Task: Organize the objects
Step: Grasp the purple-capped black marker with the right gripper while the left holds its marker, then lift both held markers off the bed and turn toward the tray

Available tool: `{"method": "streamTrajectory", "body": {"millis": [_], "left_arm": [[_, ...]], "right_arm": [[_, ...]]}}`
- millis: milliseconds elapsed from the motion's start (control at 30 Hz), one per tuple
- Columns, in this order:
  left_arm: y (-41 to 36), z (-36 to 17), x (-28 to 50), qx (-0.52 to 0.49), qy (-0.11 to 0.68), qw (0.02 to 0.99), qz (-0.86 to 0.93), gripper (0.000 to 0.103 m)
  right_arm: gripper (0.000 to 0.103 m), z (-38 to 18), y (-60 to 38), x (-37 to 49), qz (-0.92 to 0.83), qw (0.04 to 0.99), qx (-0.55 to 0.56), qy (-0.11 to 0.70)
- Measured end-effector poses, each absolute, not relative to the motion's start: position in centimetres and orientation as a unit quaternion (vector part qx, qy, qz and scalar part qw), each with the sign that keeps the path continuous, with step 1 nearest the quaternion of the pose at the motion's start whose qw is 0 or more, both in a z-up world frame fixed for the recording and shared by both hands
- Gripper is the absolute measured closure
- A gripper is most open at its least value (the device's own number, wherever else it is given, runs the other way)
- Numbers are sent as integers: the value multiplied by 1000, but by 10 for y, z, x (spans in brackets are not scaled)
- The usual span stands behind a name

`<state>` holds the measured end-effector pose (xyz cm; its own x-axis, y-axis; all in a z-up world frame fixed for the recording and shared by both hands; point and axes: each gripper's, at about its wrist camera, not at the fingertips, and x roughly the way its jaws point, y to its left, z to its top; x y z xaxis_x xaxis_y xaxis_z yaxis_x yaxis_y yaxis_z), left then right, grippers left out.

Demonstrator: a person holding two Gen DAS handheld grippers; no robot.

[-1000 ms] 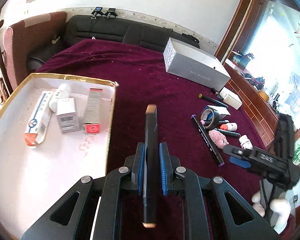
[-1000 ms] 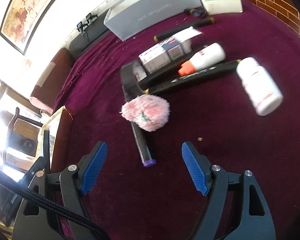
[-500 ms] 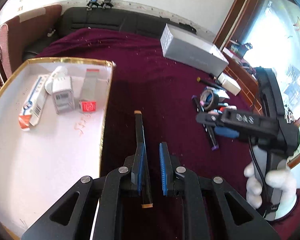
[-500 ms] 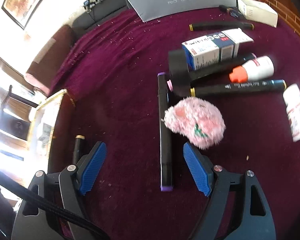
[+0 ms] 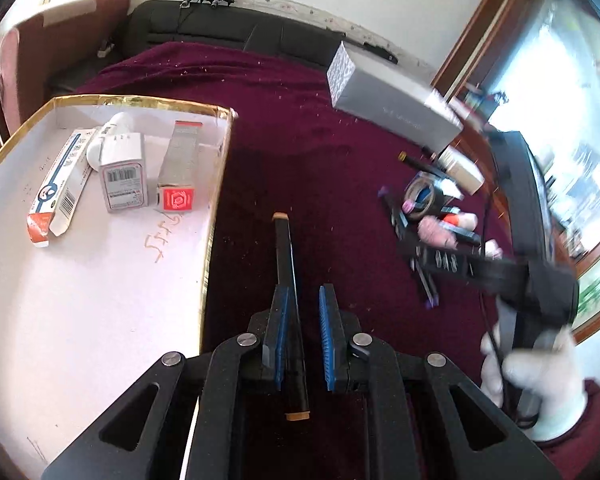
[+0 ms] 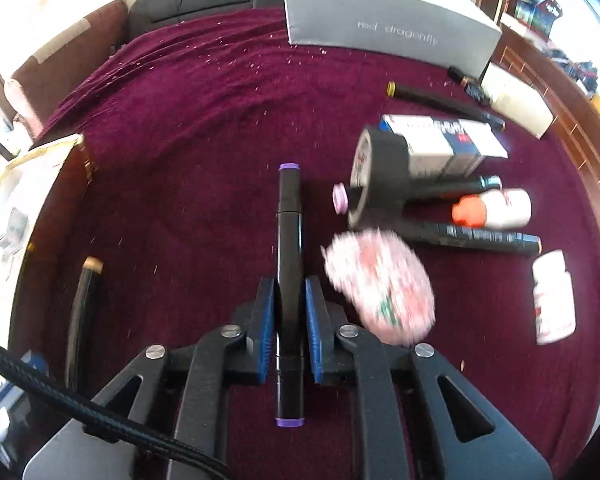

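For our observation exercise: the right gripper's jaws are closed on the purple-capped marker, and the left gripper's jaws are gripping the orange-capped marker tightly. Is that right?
Not quite. In the left wrist view, the left gripper has its jaws apart; the orange-capped marker lies loose between them on the cloth. The right gripper is indeed closed on the purple-capped marker.

Three cartons and one white bottle lie in one tray on the left. On the right: five black markers, two bottles, one pompom, one tape roll.
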<state>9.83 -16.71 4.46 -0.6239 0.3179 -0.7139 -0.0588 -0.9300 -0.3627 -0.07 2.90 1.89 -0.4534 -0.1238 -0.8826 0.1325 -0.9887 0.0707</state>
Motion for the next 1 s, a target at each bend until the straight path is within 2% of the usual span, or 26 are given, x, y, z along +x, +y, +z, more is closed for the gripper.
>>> {"method": "streamTrajectory", "body": {"millis": [233, 467, 500, 533, 633, 700, 767, 867, 933, 1000], "left_arm": [[-158, 47, 96, -421, -118, 88, 895, 91], [-122, 33, 87, -441, -10, 23, 897, 84], [-121, 32, 87, -440, 2, 13, 898, 81], [-120, 28, 84, -445, 9, 2, 895, 70], [-111, 25, 83, -440, 40, -13, 897, 60], [-96, 18, 80, -449, 79, -10, 890, 47], [-89, 17, 80, -446, 96, -12, 890, 46], [-95, 16, 78, -451, 82, -2, 889, 45], [-99, 17, 78, -452, 78, 16, 889, 49], [-101, 20, 82, -448, 77, 33, 890, 72]], "right_arm": [[91, 18, 39, 18, -848, 106, 519, -20], [90, 18, 42, 20, -848, 117, 515, -35], [90, 18, 42, 20, -848, 118, 515, -36], [90, 18, 41, 21, -848, 118, 515, -36], [91, 17, 41, 21, -848, 118, 515, -38], [90, 17, 39, 21, -848, 115, 515, -40], [90, 18, 40, 20, -849, 113, 514, -41], [89, 17, 38, 18, -849, 110, 514, -42], [89, 17, 35, 16, -851, 103, 514, -39], [88, 17, 30, 15, -855, 95, 510, -28]]}}
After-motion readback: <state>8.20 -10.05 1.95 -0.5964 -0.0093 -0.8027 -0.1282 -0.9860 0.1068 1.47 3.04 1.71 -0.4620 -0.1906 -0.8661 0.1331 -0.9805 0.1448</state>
